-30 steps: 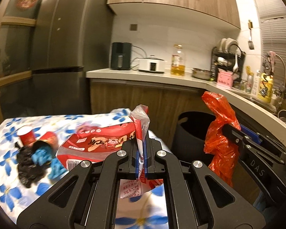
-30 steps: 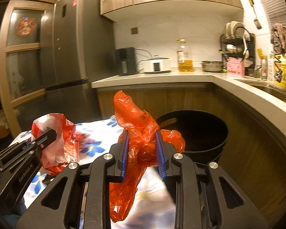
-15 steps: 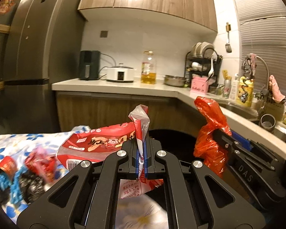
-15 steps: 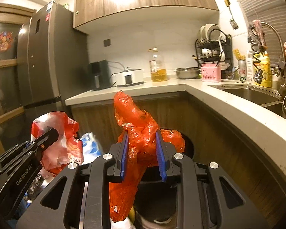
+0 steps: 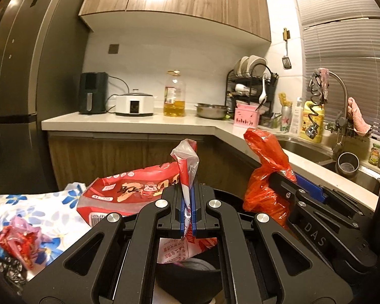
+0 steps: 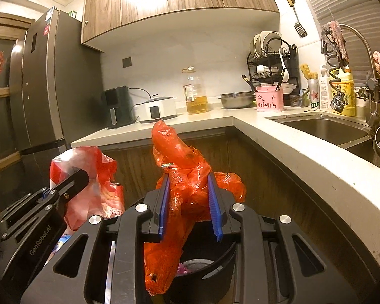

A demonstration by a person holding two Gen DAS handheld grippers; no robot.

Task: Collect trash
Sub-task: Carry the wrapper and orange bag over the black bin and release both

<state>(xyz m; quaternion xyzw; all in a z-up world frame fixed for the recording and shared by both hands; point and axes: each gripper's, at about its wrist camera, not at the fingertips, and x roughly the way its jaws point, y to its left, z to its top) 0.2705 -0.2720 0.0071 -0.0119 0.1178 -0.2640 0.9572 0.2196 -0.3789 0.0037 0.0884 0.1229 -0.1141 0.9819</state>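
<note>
My left gripper (image 5: 187,190) is shut on the twisted top of a red and white snack bag (image 5: 129,190), which hangs to its left and below. To its right, my right gripper (image 5: 278,177) holds an orange plastic bag (image 5: 263,157). In the right wrist view the right gripper (image 6: 188,177) is shut on that orange plastic bag (image 6: 169,147), whose tail dangles into a black bin (image 6: 207,266). The snack bag (image 6: 98,167) and left gripper (image 6: 76,177) are at the left. The black bin (image 5: 225,195) sits just beneath both grippers.
A table with a blue-flower cloth (image 5: 38,207) lies at the left, with crumpled wrappers (image 5: 20,240) on it. The L-shaped counter (image 6: 304,157) and sink (image 6: 324,126) run close on the right. A tall fridge (image 5: 17,88) stands at the left.
Both grippers have swung away from the table toward the counter corner with their bags. The table has slid off to the left and the bin now sits under the bags.
</note>
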